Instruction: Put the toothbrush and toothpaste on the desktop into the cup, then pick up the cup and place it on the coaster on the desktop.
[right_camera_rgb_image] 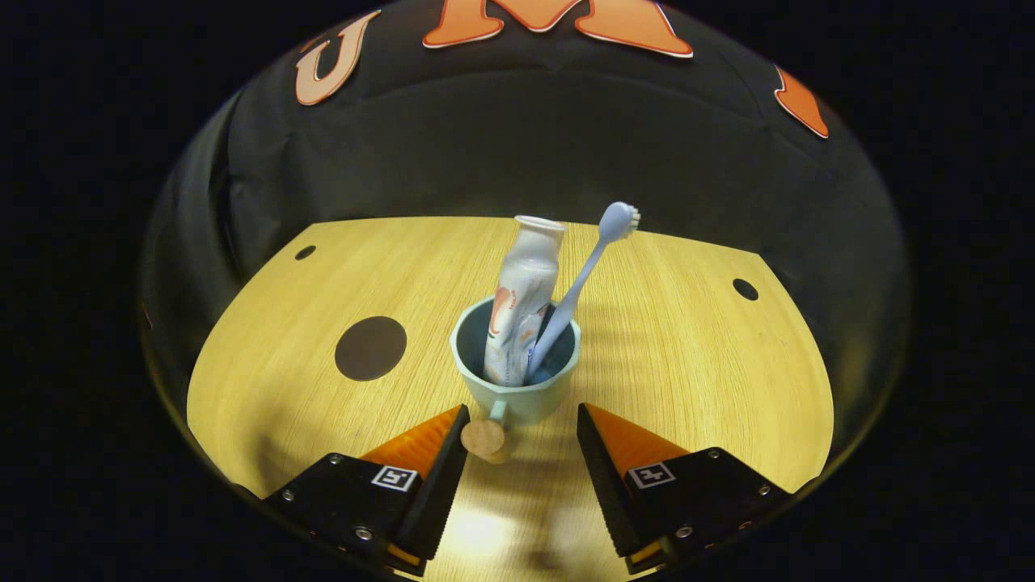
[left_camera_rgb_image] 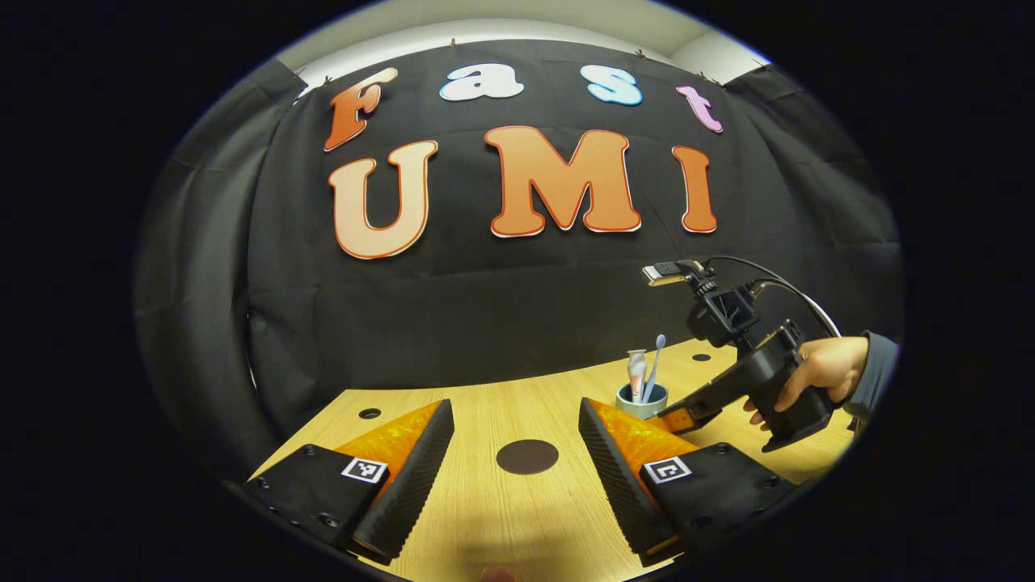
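One cup [right_camera_rgb_image: 517,380], one toothbrush [right_camera_rgb_image: 582,279], one toothpaste [right_camera_rgb_image: 521,303] (one coaster [right_camera_rgb_image: 370,348])

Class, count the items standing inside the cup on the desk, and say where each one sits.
2. The toothpaste tube stands at the left inside the cup; the toothbrush leans to its right, head up. Anything lower in the cup would be hidden.

Black hand-held gripper [left_camera_rgb_image: 687,420], looping black cables [left_camera_rgb_image: 796,293], square fiducial tags [right_camera_rgb_image: 394,477], grey sleeve [left_camera_rgb_image: 877,376]

Wooden desktop [right_camera_rgb_image: 687,364]: cup [right_camera_rgb_image: 517,396] standing on it; dark round coaster [right_camera_rgb_image: 370,348] left, apart.
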